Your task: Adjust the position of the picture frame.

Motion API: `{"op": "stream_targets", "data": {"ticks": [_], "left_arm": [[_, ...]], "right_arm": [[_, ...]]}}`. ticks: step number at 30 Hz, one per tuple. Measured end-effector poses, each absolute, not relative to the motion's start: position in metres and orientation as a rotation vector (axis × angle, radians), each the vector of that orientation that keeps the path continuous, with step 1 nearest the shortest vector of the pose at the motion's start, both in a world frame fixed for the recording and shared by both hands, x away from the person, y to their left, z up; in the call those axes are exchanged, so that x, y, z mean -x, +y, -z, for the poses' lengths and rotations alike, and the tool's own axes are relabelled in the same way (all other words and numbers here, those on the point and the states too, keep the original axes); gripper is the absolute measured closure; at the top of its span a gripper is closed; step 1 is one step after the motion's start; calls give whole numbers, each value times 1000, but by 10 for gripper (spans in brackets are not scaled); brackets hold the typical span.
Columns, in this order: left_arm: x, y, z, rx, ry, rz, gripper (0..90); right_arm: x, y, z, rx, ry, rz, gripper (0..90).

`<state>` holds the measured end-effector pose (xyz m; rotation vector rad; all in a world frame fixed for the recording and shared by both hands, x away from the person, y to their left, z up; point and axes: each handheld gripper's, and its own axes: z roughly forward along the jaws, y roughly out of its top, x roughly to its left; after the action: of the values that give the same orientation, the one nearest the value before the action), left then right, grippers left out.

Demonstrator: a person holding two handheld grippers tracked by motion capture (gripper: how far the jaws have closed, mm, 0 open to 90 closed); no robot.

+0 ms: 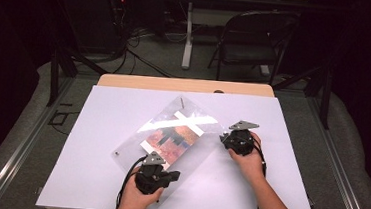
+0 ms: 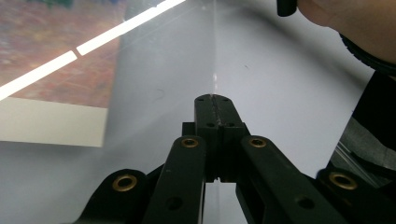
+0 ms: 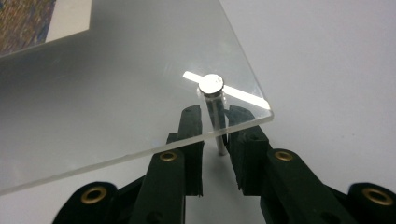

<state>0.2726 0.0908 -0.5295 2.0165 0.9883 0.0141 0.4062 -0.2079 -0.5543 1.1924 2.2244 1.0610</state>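
Fingers (image 2: 205,121) of my left gripper (image 1: 154,175) are pinched flat on the near edge of the clear acrylic sheet (image 1: 171,133). Right gripper (image 3: 215,122) has narrow jaws flanking a metal standoff pin (image 3: 215,109) under the sheet's corner, seemingly not yet pressing it. Farther off, the sheet covers a printed picture (image 1: 173,139) on the white table (image 1: 267,191)

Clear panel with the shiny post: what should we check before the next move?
1. Left gripper shut on the clear panel's edge: ok.
2. Silver post sits between the right gripper's jaws: ok.
3. Right pads pressing the post: cannot tell.
4. Picture lies under the panel: ok.
5. Panel rests wholly on the white table: ok.
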Motion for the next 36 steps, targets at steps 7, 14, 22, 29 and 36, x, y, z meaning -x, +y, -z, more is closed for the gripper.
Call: {"op": "stream_targets", "data": {"ticks": [7, 14, 22, 29, 36], "left_arm": [[-263, 71, 538, -2082, 981, -10, 900], [-257, 59, 544, -2145, 999, -38, 900], [-258, 55, 545, -2175, 1025, -111, 900], [-259, 58, 544, -2195, 1009, -117, 900], [-268, 72, 543, -2187, 1044, -129, 900]], "right_arm": [[-410, -206, 557, -1231, 2211, -1052, 798], [-408, -203, 555, -1213, 2205, -1011, 820], [-407, -202, 555, -1213, 2199, -1004, 830], [-399, -199, 552, -1165, 2219, -932, 846], [-388, -199, 550, -1123, 2247, -889, 853]]}}
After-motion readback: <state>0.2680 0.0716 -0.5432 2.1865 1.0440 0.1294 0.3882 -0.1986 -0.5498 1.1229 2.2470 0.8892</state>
